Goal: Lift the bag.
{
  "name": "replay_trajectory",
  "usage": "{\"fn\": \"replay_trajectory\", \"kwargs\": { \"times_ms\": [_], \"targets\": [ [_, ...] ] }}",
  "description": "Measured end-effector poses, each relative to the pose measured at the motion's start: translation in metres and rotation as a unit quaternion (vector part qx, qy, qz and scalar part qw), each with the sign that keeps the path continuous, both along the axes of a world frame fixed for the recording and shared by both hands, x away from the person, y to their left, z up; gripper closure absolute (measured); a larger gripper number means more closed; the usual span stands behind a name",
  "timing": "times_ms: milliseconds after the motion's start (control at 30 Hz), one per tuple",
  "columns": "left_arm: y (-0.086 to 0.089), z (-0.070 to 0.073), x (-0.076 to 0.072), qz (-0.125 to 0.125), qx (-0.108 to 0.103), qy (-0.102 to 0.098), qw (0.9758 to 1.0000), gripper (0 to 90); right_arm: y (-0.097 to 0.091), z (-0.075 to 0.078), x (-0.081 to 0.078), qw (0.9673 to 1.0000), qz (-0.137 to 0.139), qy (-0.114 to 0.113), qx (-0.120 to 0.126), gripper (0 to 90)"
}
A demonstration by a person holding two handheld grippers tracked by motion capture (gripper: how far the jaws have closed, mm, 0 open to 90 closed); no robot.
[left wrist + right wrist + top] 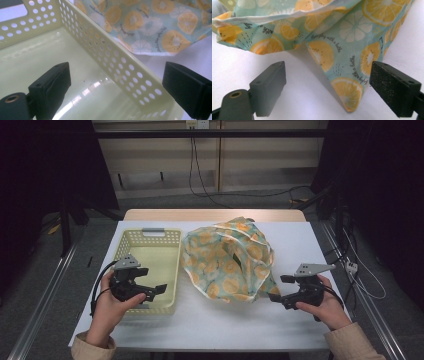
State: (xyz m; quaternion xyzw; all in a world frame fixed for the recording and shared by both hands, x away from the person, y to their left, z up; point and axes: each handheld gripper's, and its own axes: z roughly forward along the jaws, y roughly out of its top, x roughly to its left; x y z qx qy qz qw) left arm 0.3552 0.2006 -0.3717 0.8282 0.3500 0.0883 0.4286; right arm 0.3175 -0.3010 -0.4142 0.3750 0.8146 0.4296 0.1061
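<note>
A crumpled cloth [227, 257] printed with orange and lemon slices on pale blue lies in a heap at the middle of the white table [210, 320]. To its left stands an empty pale yellow perforated basket [131, 248]. My left gripper [154, 291] is open over the basket's near right corner, its jaws straddling the basket wall [120, 62]. My right gripper [279, 288] is open at the cloth's near right corner [348, 92], which lies on the table between the jaws without touching them.
The basket has a grey handle [153, 230] on its far rim. Bare table surface stretches along the front edge. Cables [357, 270] and a metal frame run along the floor to the right of the table.
</note>
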Motion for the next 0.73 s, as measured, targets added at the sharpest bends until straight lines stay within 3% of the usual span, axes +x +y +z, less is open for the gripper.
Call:
{"fn": "replay_trajectory", "kwargs": {
  "times_ms": [233, 400, 733],
  "targets": [
    [0.003, -0.006, -0.006, -0.003, -0.005, -0.004, 1.0, 8.0, -0.001, -0.01, -0.004, 0.9999, -0.005, 0.001, -0.012, 13.1],
    [0.003, -0.008, -0.01, -0.011, 0.005, -0.005, 0.9999, 8.0, -0.003, -0.015, -0.006, 0.9996, -0.015, -0.003, -0.023, 12.6],
    [0.009, -0.015, -0.01, -0.008, 0.002, -0.003, 1.0, 7.6, -0.004, -0.02, -0.011, 0.9996, -0.015, -0.004, -0.023, 12.6]
  ]
}}
